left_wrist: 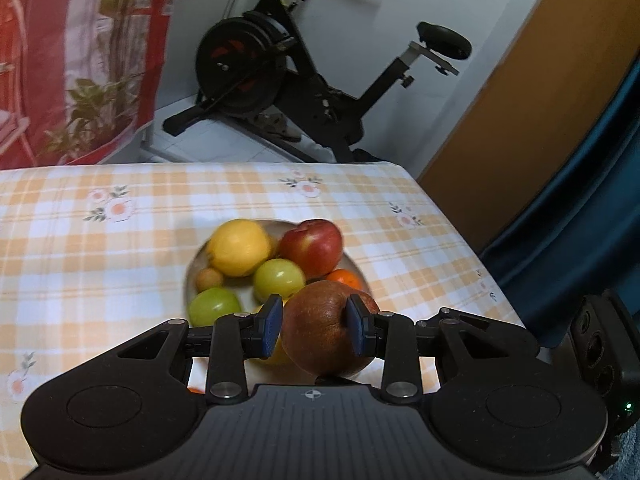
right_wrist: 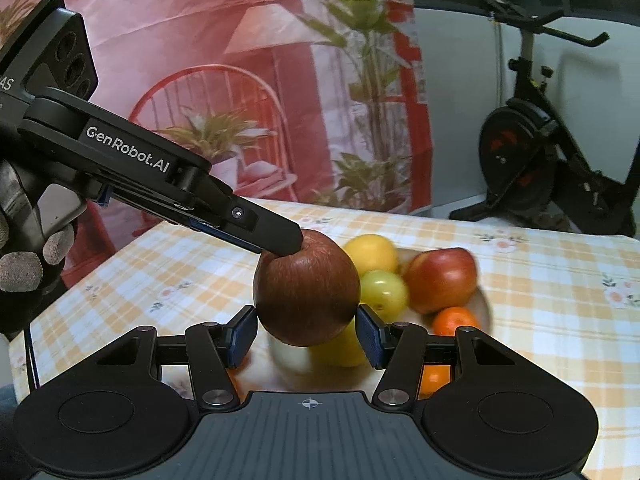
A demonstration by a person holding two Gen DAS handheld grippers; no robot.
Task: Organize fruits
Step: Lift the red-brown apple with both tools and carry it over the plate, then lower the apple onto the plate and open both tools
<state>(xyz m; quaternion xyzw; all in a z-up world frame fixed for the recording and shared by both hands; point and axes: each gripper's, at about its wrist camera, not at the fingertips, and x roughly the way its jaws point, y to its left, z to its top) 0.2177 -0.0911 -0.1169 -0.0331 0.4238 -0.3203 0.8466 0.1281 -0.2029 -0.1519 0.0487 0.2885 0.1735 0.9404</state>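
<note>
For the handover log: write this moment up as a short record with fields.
held item: brown-red apple
left gripper: shut on the apple, pads on its sides
right gripper: beside the apple's lower part, grip unclear
plate: yellow citrus, red apple, two green fruits, orange mandarin
surface: checked floral tablecloth
background: exercise bike

Plate [left_wrist: 362,276] of fruit on the table [left_wrist: 120,248] (bike [left_wrist: 288,80] behind).
</note>
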